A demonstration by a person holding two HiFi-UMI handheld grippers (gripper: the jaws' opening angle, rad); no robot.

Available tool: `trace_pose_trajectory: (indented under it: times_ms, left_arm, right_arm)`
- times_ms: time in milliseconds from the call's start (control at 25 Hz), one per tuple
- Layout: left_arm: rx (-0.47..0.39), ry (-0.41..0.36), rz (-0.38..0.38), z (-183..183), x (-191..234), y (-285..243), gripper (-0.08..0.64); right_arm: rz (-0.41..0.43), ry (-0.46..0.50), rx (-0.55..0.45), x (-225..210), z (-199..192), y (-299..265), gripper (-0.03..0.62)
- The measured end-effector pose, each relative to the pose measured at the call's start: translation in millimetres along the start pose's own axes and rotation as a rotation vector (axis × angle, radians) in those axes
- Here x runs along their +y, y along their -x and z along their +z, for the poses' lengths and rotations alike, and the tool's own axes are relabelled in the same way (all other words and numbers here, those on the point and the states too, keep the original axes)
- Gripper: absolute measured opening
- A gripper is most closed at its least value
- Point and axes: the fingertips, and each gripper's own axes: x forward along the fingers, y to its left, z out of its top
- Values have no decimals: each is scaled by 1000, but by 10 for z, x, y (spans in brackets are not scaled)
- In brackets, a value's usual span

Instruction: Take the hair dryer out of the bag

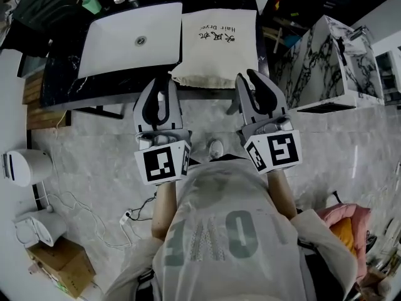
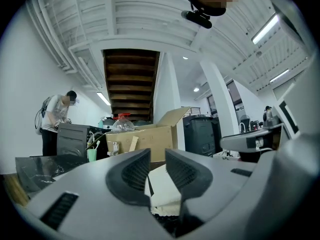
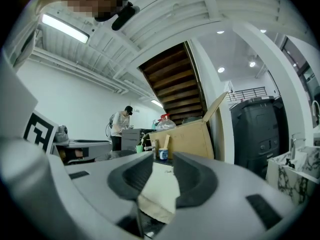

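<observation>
Dark marble surface [image 1: 62, 83] fills the upper part of your head view. On it, upper centre, lies the cream cloth bag [image 1: 216, 42] printed "Hair Dryer", its near hem at the surface's edge. The hair dryer itself shows in no view. Just left of the bag sits a flat white rectangular case [image 1: 131, 39].

Your left tool [image 1: 161, 86] and right tool [image 1: 249, 79] reach forward side by side from your bare forearms [image 1: 164, 209], pointing level with their marker cubes [image 1: 164, 163] facing up. The left tip is at the bag's lower-left corner and the right tip is over its lower-right corner.

Only your gripper views show the pads [image 2: 135, 171]. Each pair stands narrowly apart, with cream cloth showing through the gap, and you cannot tell whether a pad touches it.

Those views also give what the head view lacks: an open brown cardboard box [image 2: 150, 139] beyond the surface, the dark wooden underside of a staircase [image 2: 131, 79] above it, and a person [image 2: 55, 119] standing at the far left.
</observation>
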Motion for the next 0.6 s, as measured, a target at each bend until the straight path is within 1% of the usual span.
trace_pose_trajectory:
  times_ms: [40,80,120,200,280,360,520,560,600]
  left_arm:
    - [-2,18,-21,11,-18,-11,110]
    - [-5,45,-38,21,-21,-24,219]
    - [-7,67,-50,27,-12,-38,300]
    - [-4,72,-52,31,17,-56,322]
    - [-2,61,-41,32,42,-57,327]
    - [-2,67,-38,36,48,-57,327]
    - [8,61,-48,28,-3,-64,327]
    - [10,60,-51,24,-14,-63,327]
    - [12,60,-53,16,-24,-62,327]
  right_arm:
    - [8,21,11,-3,-18,-9,179]
    - [12,46,26,0,-54,-21,292]
    - [10,68,40,-1,-102,-28,295]
    - [-2,84,63,-15,-188,-24,302]
    - [-9,94,74,-32,-219,-12,302]
    - [-12,117,83,-48,-230,-9,302]
    - [-8,137,94,-60,-241,-3,302]
    - [-1,166,104,-54,-248,-9,301]
    - [11,223,124,-47,-268,-23,301]
